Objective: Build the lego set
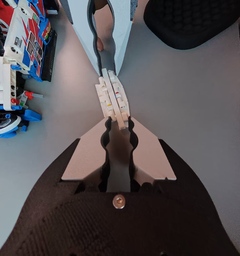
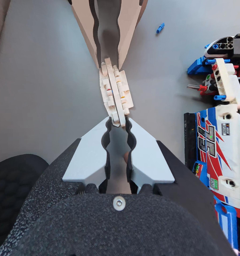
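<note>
You hold the white sub-assembly [image 1: 112, 99] between both claws, left claw [image 1: 119, 120] and right claw [image 2: 117, 120] each clamped on one end, above the bench [image 1: 178, 110]. The car body [image 2: 219, 138] looks largely built; this part is not yet fitted, and a blue pin [image 2: 160, 28] lies loose.

Grey matte tabletop [image 1: 185, 110] filling most of both views, plain and smooth, taking soft even light with faint pinkish sheen toward centre. Black mesh-textured chair seat [image 1: 192, 23] sitting in upper right of left wrist view, beyond table edge; same seat [image 2: 12, 187] showing at lower left of right wrist view. Brownish strip running along far left edge of right wrist view, too blurred to identify. Soft shadows lying on grey surface.
</note>
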Demonstrator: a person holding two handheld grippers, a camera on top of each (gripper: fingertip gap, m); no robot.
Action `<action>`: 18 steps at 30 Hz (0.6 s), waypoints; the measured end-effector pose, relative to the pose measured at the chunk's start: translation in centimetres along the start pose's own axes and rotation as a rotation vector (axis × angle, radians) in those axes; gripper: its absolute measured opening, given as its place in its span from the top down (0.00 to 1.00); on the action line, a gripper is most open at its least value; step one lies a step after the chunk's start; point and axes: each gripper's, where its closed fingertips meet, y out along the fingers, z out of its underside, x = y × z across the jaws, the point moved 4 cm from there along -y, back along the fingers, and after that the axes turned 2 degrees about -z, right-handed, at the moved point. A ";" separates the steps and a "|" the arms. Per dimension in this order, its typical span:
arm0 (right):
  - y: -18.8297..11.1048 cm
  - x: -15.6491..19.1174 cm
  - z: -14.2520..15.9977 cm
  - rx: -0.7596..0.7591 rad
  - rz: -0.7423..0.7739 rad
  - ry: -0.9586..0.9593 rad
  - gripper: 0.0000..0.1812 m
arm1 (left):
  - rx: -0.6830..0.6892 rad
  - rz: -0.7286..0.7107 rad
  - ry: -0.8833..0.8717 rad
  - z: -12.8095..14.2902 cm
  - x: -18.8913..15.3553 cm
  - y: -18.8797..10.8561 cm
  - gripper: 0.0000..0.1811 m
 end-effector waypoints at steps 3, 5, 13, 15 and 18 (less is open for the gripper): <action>0.1 0.5 -0.1 -0.018 0.006 -0.006 0.92 | 0.000 0.010 0.028 0.2 -0.1 -0.2 0.88; 0.2 0.8 -0.2 -0.017 0.023 -0.014 0.93 | -0.004 0.015 0.039 0.3 -0.2 -0.3 0.88; 0.1 1.6 -0.1 -0.064 0.108 0.054 0.88 | -0.031 0.028 0.047 0.5 -0.3 -0.5 0.87; -0.1 2.0 -0.1 -0.085 0.115 0.067 0.84 | -0.021 0.021 0.035 0.7 0.0 -1.0 0.81; 0.1 1.7 0.0 -0.061 0.163 0.057 0.84 | -0.021 0.016 0.037 0.6 -0.1 -1.0 0.84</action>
